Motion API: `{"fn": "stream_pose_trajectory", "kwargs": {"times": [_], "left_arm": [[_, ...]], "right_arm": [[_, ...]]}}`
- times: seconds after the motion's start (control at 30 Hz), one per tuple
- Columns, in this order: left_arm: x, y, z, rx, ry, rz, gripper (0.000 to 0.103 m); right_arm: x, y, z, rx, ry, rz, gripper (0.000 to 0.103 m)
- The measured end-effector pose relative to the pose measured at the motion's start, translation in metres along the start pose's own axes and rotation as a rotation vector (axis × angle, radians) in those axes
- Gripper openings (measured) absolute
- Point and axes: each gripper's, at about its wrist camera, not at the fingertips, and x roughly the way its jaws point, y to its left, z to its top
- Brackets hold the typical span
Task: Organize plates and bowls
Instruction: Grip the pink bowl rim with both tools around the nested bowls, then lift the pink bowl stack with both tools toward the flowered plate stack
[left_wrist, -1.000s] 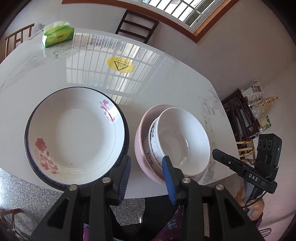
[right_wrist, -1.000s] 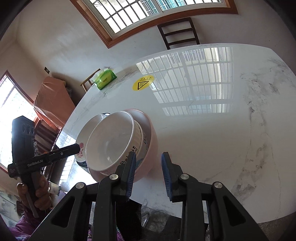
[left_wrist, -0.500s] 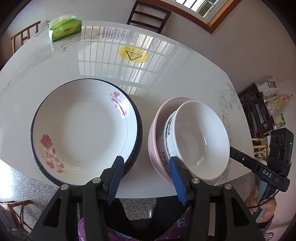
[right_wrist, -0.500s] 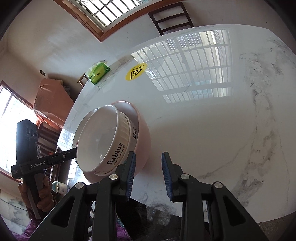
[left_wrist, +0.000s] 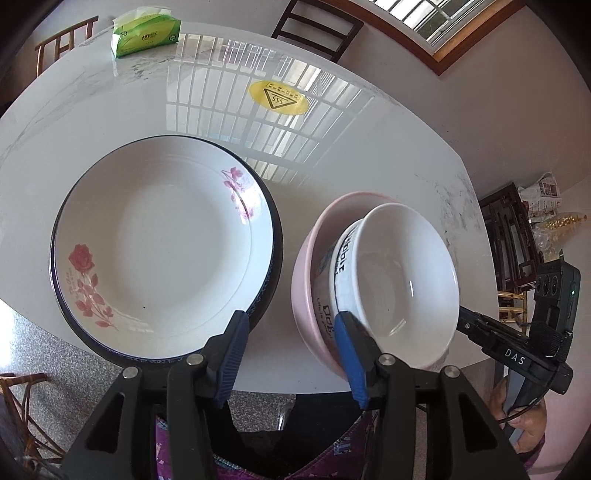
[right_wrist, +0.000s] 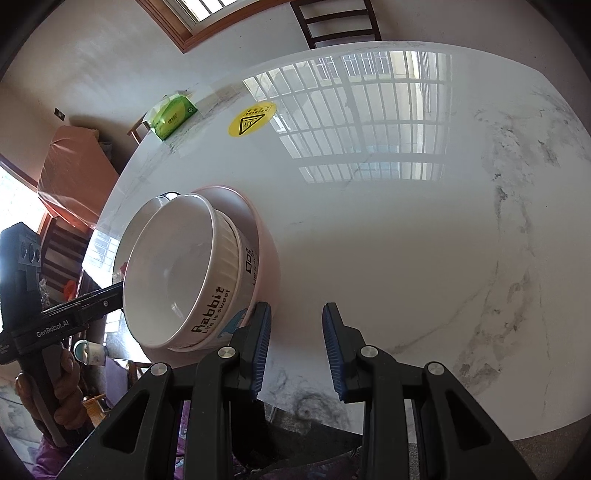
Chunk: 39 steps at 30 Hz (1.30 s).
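Counter (left_wrist: 388, 147): a glossy white marbled top, on which a window grille is mirrored.
Plates (left_wrist: 162, 254): a white plate with pink roses is stacked on a dark-rimmed plate, at the near left of the counter.
Bowls: a white bowl (left_wrist: 399, 280) lettered "Rabbit" is nested, tilted, in a pink bowl (left_wrist: 306, 280), just right of the plates and near the counter's front edge.
Left tool (left_wrist: 291, 343): seen open; its jaws have just been closing somewhat. Nothing is held between the pads. The right pad lies in front of the bowls' near rim; contact cannot be told.
Right tool (right_wrist: 295, 339): seen narrowly parted and empty, over bare counter just right of the bowls.
Sticker (left_wrist: 279, 98): a yellow warning label, mid-counter.
Tissue pack (left_wrist: 146, 31): green, at the far edge.
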Motion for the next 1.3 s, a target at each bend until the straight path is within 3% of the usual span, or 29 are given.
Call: {"fn": "stream_pose_trajectory", "kwargs": {"times": [0.37, 0.57, 0.77, 0.93, 1.07, 1.3], "left_arm": [[0.000, -0.003, 0.001, -0.009, 0.005, -0.026, 0.039], [0.004, -0.009, 0.003, -0.004, 0.001, -0.011, 0.039], [0.008, -0.004, 0.002, -0.053, -0.010, -0.067, 0.039], [0.012, -0.004, 0.004, -0.050, 0.001, -0.124, 0.042], [0.020, 0.003, 0.003, -0.114, 0.015, -0.166, 0.045], [0.021, -0.006, 0.009, -0.080, 0.010, -0.127, 0.045]], "right_arm": [[-0.015, -0.006, 0.007, 0.041, 0.000, 0.061, 0.028], [0.001, 0.008, 0.015, 0.011, 0.069, 0.026, 0.027], [0.005, 0.010, 0.022, -0.011, 0.091, -0.040, 0.029], [0.033, 0.015, 0.013, -0.057, 0.177, -0.103, 0.029], [0.041, 0.016, 0.009, -0.048, 0.191, -0.074, 0.024], [0.038, 0.006, 0.013, -0.018, 0.182, -0.068, 0.025]]}}
